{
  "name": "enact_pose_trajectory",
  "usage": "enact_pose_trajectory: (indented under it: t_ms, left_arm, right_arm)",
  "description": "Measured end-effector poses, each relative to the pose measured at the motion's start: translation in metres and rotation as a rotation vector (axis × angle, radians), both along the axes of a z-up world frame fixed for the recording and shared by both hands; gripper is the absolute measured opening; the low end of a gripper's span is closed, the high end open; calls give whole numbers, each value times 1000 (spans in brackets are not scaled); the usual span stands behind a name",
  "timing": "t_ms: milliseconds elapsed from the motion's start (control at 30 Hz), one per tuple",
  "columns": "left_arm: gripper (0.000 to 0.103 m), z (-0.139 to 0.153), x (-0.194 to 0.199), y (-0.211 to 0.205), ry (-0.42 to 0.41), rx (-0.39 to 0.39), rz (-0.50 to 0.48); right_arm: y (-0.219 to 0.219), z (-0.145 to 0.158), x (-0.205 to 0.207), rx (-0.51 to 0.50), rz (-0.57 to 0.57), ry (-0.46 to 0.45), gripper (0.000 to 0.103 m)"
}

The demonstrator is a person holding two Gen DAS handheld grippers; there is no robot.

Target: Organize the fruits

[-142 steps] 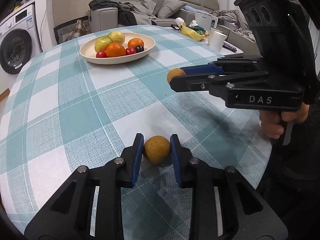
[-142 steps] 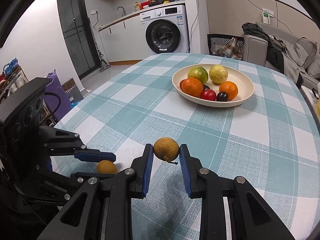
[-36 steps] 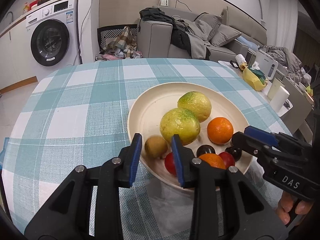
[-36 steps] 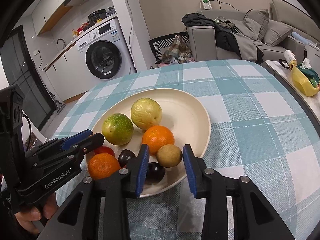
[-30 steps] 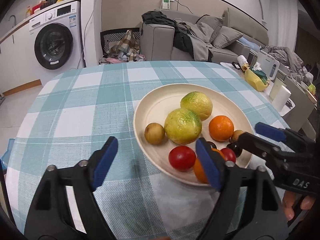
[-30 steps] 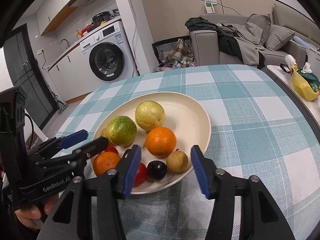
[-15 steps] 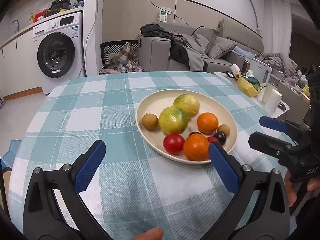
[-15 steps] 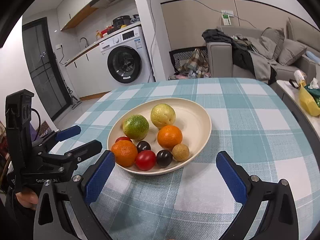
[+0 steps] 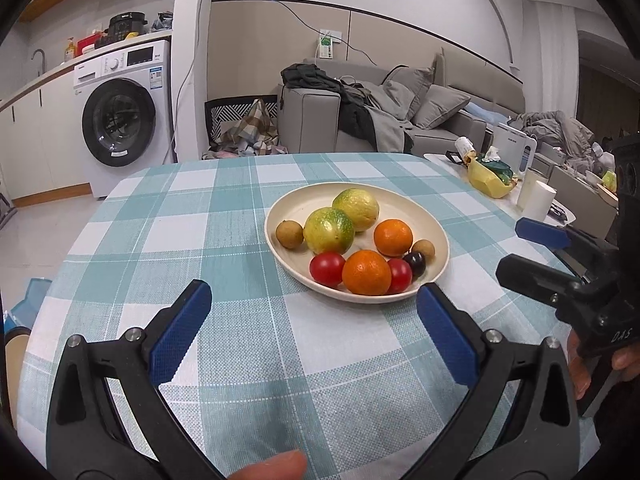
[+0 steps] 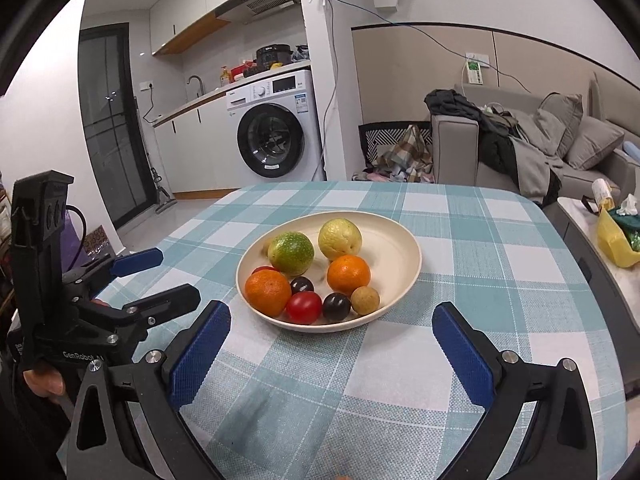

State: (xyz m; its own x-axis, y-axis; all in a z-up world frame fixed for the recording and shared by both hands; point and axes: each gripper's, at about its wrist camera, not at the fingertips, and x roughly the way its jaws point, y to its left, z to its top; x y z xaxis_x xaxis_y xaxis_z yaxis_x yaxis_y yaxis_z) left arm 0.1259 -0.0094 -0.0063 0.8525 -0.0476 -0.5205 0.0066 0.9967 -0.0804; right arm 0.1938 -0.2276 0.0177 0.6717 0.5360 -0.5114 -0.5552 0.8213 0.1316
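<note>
**Me:** Left wrist view has my left gripper [image 9: 312,320] spread wide with nothing between its pads, low over the checked tablecloth [image 9: 224,248] on the near side of the plate [image 9: 438,240]. My right gripper [image 10: 330,344] is just as wide apart and just as empty, also short of the plate's near rim.

**Partner:** And the fruit?

**Me:** All on the plate, as far as I can see. Two green-yellow fruits [image 9: 329,230] at the back, two oranges [image 9: 366,272], red tomatoes [image 9: 327,268], dark plums [image 10: 336,306], and two small brown fruits: one [image 9: 289,234] alone by the left rim, one [image 10: 365,300] by the plums. I judge the sorting done, or close to it.

**Partner:** So what could spoil it?

**Me:** The plate is shallow and everything on it is round. If I swing a finger in low and clip the rim, the plate could shift and the small pieces at the edge may roll onto the cloth. The two grippers are also near each other on this side, so a careless turn could knock them together.
</note>
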Motion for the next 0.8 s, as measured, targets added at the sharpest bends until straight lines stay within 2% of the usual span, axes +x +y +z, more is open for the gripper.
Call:
enact_pose_trajectory:
  t_ms: [167,500,800]
  left_arm:
    - [102,3,-6,0,-32,4,-1]
    - [102,4,-6,-6,-37,22,-21]
    - [102,5,-8,-2,-53,9,4]
  right_arm:
    - [-3,2,-5,22,4,-30,103]
    - [-6,4,-9,42,-10,-52,103]
    - [-8,4,-10,50,-5,-63,103]
